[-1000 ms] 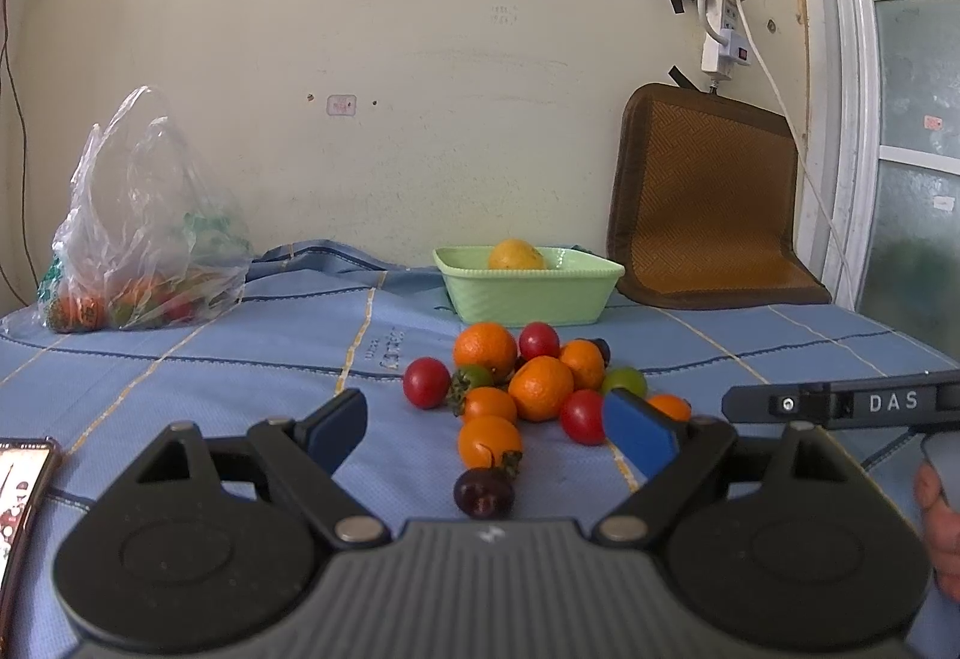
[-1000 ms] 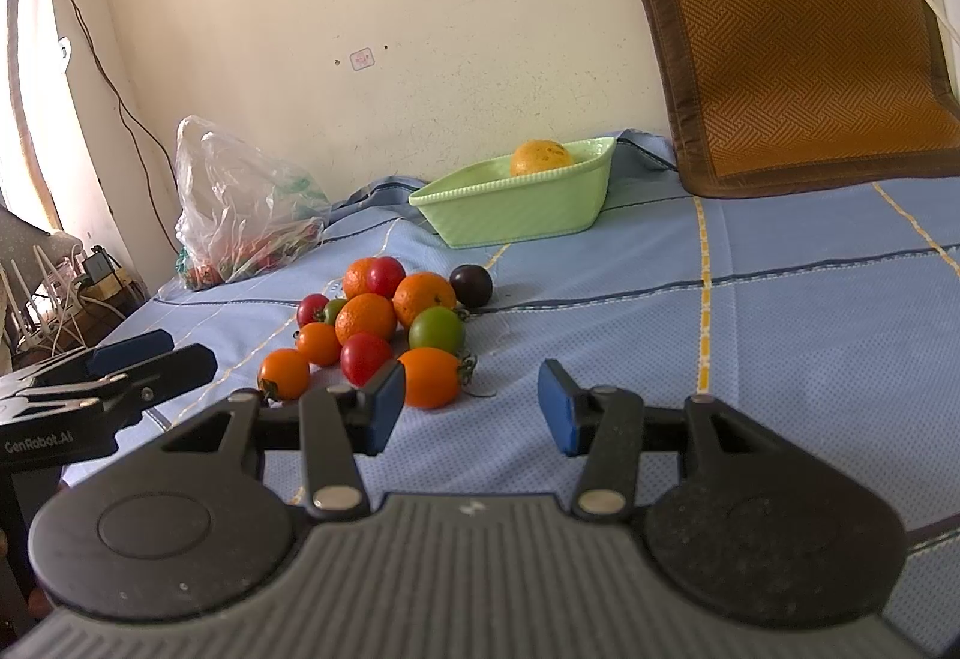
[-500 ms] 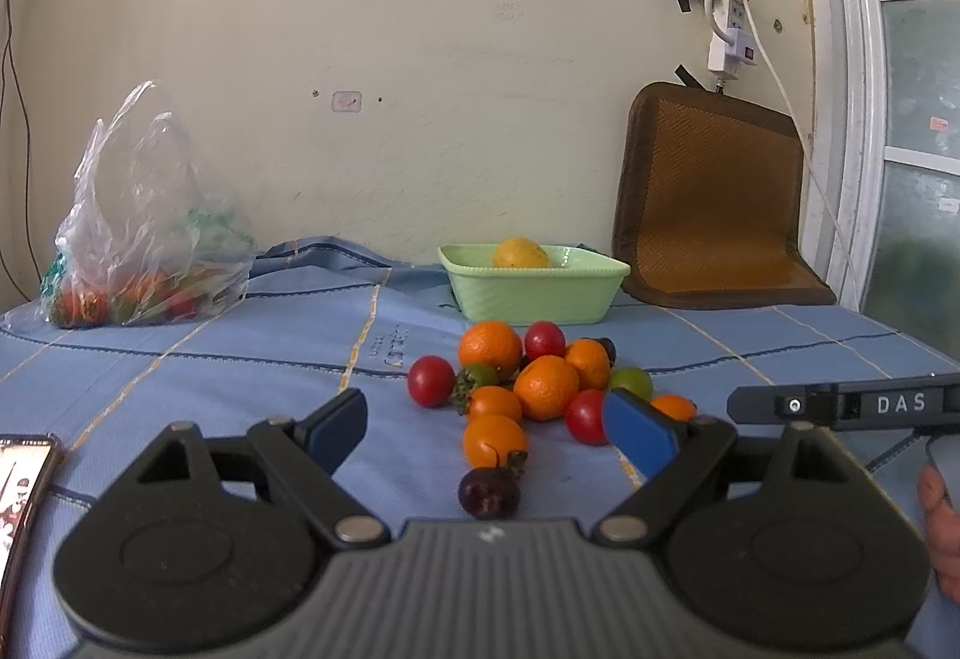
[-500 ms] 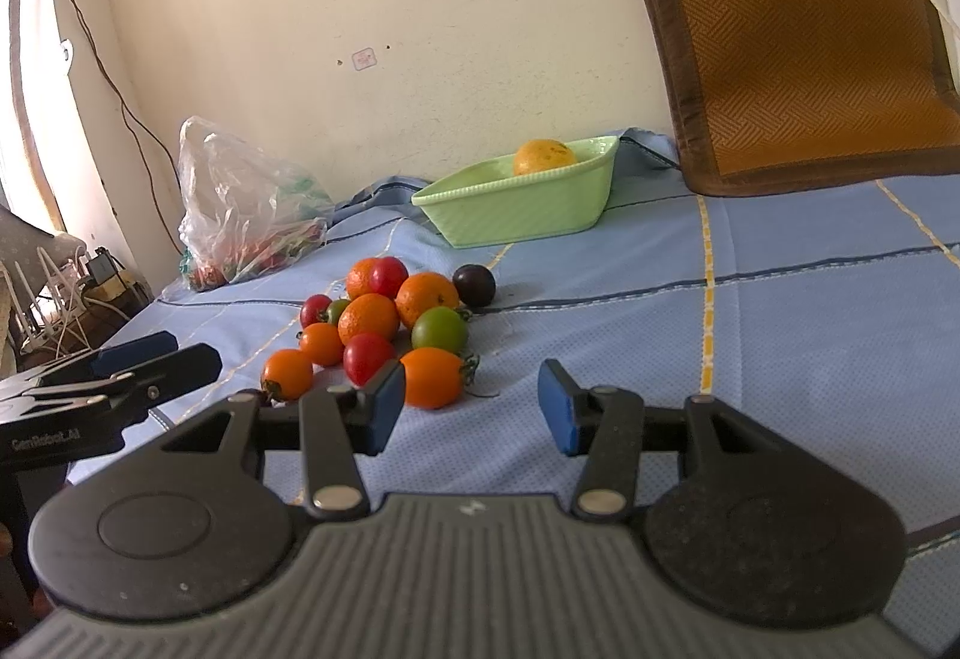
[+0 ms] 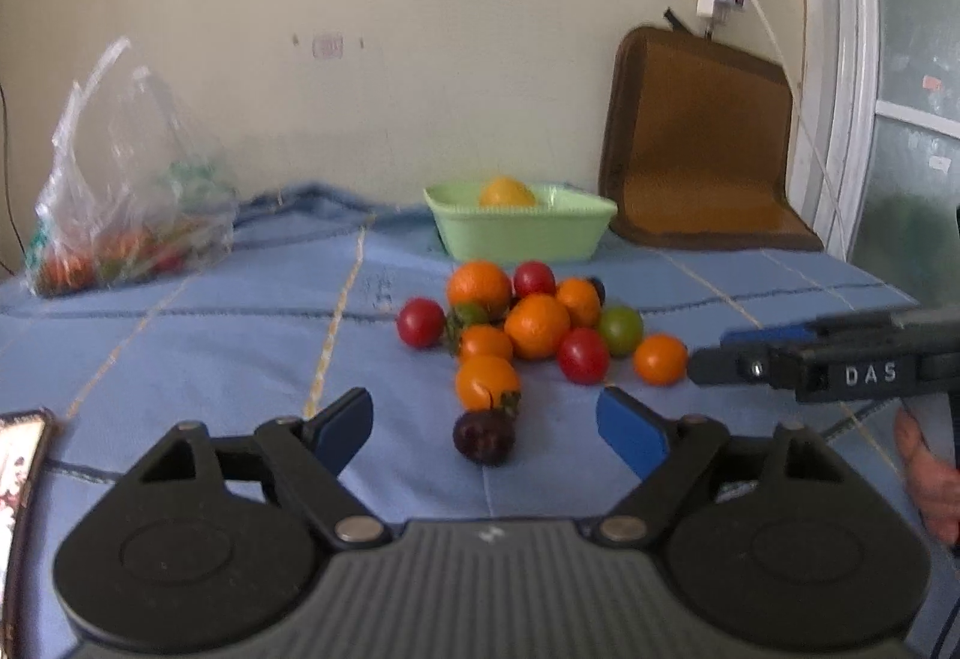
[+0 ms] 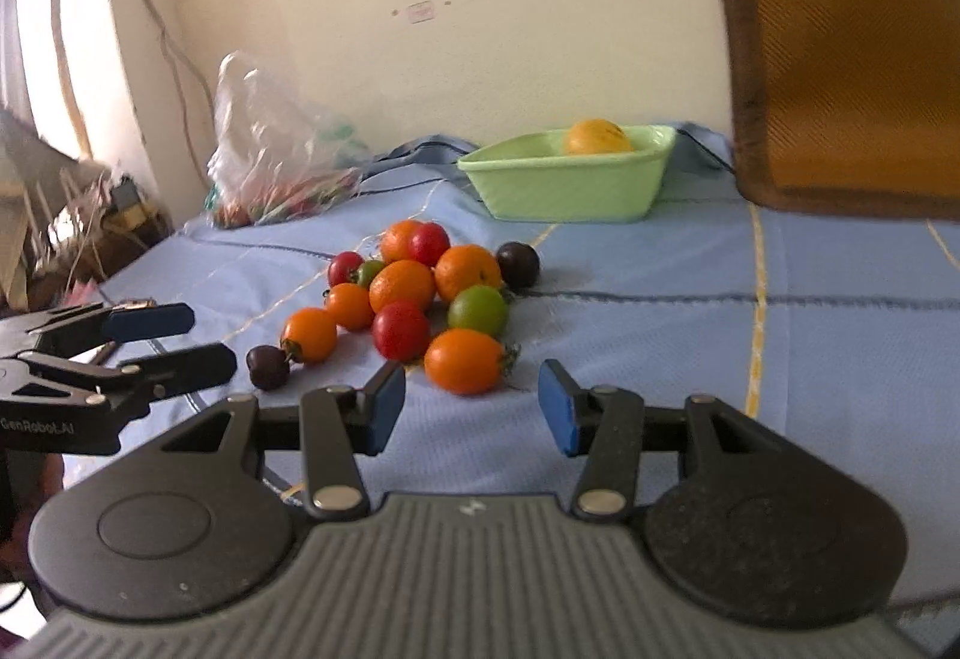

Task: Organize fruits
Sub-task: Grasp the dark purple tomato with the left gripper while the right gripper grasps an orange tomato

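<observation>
A pile of orange, red, green and dark purple fruits (image 5: 528, 326) lies on the blue cloth (image 5: 240, 347); the pile also shows in the right wrist view (image 6: 414, 293). A green bowl (image 5: 521, 230) behind it holds one yellow-orange fruit (image 5: 507, 192). My left gripper (image 5: 483, 428) is open and empty, with a dark purple fruit (image 5: 483, 437) lying between its fingers. My right gripper (image 6: 471, 407) is open and empty, just short of an orange fruit (image 6: 463, 361). Each gripper shows at the edge of the other's view.
A clear plastic bag (image 5: 129, 179) with more fruit sits at the back left. A brown cushion (image 5: 699, 143) leans on the wall at the back right. A phone (image 5: 21, 455) lies at the left edge. A window frame (image 5: 840, 59) is on the right.
Both grippers have moved forward toward the fruit pile, which now looks closer. Their jaws stay open. No fruit has moved.
</observation>
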### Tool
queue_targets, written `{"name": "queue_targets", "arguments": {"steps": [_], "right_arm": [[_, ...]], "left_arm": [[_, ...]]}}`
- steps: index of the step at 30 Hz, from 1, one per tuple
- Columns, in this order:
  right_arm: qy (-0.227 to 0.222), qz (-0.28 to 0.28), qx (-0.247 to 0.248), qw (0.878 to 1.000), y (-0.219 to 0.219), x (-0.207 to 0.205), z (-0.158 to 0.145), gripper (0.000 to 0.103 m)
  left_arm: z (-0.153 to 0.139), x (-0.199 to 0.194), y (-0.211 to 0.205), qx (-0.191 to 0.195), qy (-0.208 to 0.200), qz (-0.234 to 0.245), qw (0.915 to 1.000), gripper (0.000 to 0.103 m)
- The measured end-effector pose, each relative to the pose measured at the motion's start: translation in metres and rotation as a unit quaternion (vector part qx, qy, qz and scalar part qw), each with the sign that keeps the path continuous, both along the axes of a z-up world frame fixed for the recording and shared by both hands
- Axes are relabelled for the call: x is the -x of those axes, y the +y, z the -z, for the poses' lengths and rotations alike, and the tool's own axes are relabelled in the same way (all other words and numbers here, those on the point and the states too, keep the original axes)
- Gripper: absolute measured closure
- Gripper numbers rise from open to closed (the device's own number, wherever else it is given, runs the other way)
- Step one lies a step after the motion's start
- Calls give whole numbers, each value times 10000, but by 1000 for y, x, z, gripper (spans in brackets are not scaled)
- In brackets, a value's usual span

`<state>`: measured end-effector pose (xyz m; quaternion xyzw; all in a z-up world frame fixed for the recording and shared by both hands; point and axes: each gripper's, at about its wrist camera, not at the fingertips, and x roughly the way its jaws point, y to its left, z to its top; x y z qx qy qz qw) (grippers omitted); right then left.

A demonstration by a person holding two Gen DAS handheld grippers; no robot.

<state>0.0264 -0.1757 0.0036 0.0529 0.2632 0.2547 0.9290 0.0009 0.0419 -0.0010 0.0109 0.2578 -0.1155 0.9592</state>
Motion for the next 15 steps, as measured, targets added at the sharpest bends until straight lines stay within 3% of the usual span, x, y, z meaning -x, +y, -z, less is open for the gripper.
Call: {"name": "queue_targets", "arguments": {"steps": [4, 9, 11, 12, 15], "right_arm": [[-30, -175, 261, 9995, 7, -10, -2, 51], [-4, -309, 580, 9978, 16, -22, 1, 50], [61, -362, 684, 9970, 19, -25, 4, 50], [93, -384, 747, 9964, 22, -26, 6, 51], [32, -449, 819, 9956, 24, -23, 6, 62]], "left_arm": [[7, -17, 0, 90, 467, 39, 9989, 41], [11, -24, -7, -33, 628, 81, 9980, 45], [13, -24, -11, -171, 659, 84, 9976, 53], [13, -23, -12, -207, 634, 82, 9977, 61], [11, -19, -10, -205, 558, 12, 9982, 76]]}}
